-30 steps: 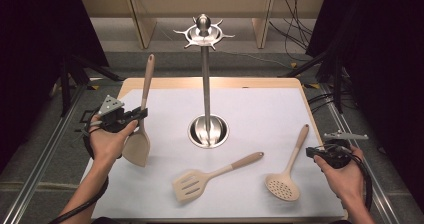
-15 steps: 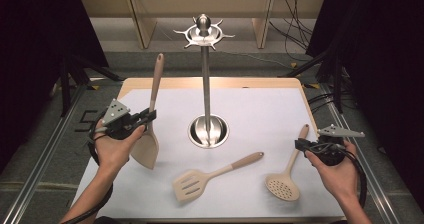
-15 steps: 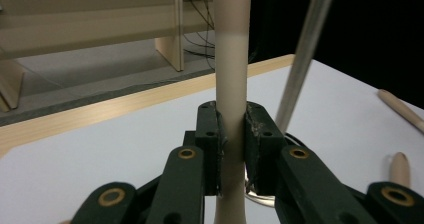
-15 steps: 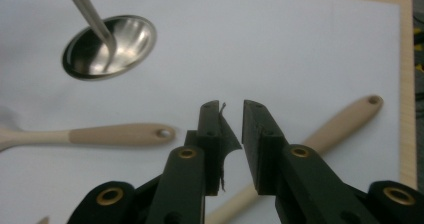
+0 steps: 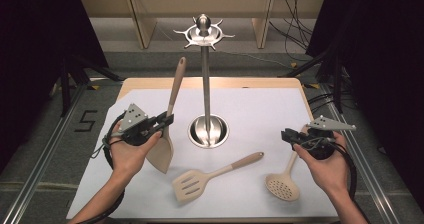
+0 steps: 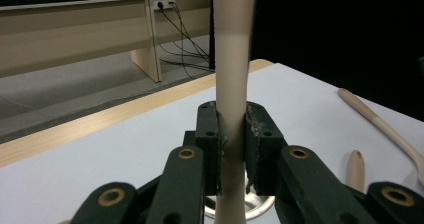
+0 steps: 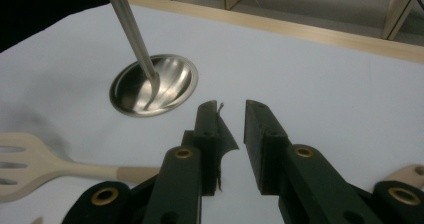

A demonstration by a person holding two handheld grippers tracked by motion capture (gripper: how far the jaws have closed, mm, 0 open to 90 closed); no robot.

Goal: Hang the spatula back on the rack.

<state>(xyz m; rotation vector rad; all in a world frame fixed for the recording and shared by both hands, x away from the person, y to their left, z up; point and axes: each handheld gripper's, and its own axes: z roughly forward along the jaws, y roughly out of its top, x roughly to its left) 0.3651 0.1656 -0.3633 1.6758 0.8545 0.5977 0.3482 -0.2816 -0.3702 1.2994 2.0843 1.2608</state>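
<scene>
The only holder I have on the counter (image 5: pixel 125 194) is the steel utensil stand (image 5: pixel 206 84): a round dished base, a thin upright pole and a ring of hooks at the top. From the high view every hook looks bare, though the ring is small and I can't be sure of the far side.

My left gripper (image 5: pixel 150 126) has its jaws clamped on the handle of the solid spatula (image 5: pixel 167 124). In the left gripper view the handle (image 6: pixel 231 84) runs straight up between the two pads, both pressed against it. From above, the spatula stands nearly upright, blade down just left of the stand's base, handle tip leaning toward the pole but apart from it. Whether the blade's lower edge touches the counter I can't tell.

My right gripper (image 5: pixel 292 136) has just been opening its jaws, and in the right gripper view (image 7: pixel 231 134) they stand apart with nothing between them, pointed toward the stand's base. The skimmer spoon (image 5: pixel 283 184) lies flat on the counter beneath that hand, bowl toward me, handle running up under the gripper. The slotted turner (image 5: pixel 210 178) lies between the two hands, in front of the base, well clear of both sets of jaws.
</scene>
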